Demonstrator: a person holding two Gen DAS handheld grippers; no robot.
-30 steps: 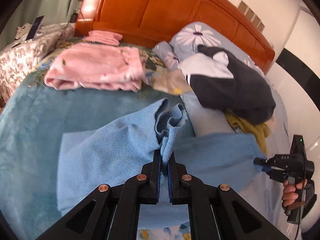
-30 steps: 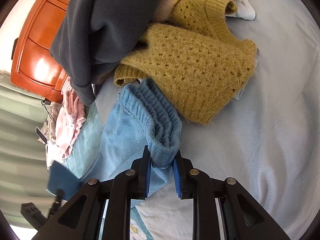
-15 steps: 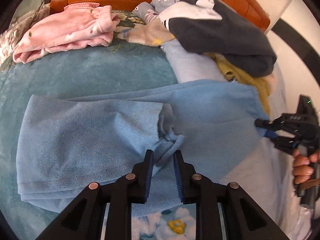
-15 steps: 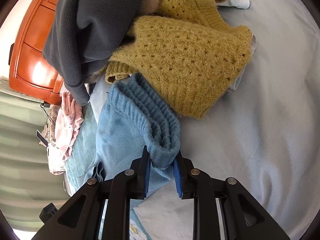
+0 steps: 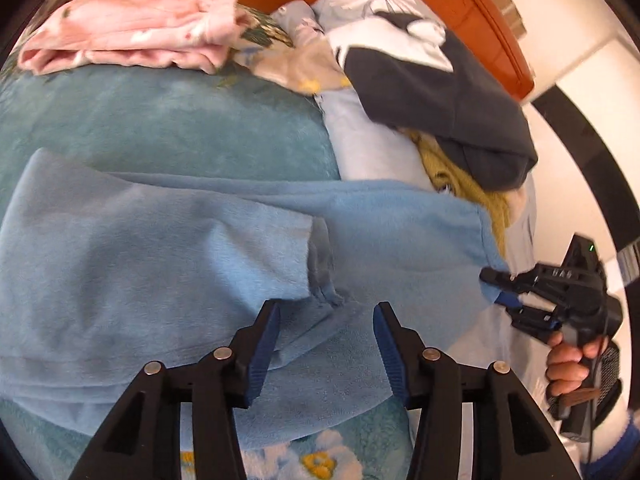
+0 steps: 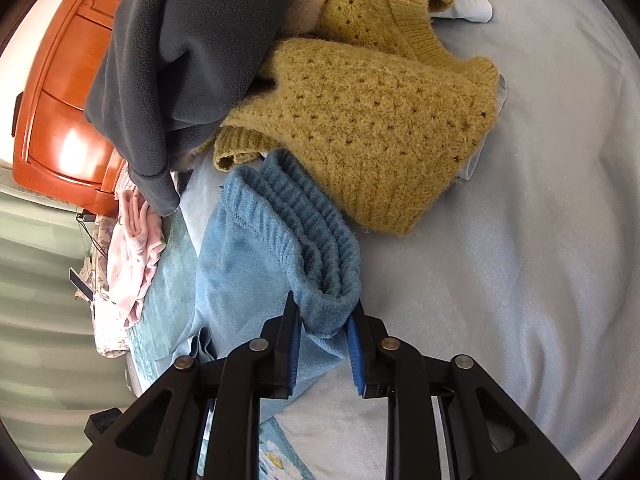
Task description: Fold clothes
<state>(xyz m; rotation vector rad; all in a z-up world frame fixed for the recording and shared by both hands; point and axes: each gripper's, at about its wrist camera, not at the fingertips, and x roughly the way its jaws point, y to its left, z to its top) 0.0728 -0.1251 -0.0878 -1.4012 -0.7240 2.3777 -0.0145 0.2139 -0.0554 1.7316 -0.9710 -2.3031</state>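
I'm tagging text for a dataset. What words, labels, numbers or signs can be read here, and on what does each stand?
Marking on the body of the right gripper, left wrist view: a few pale characters, too blurred to read with any confidence.
Blue garment, yellow sweater, dark fleece, headboard: no text visible.

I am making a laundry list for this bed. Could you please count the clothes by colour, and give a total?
Light blue: 1, the blue garment spread on the bed, its ribbed band in the right gripper
Pink: 1, the pink garment, folded
Dark grey: 1, the grey fleece
Mustard yellow: 1, the yellow knit sweater
Total: 4
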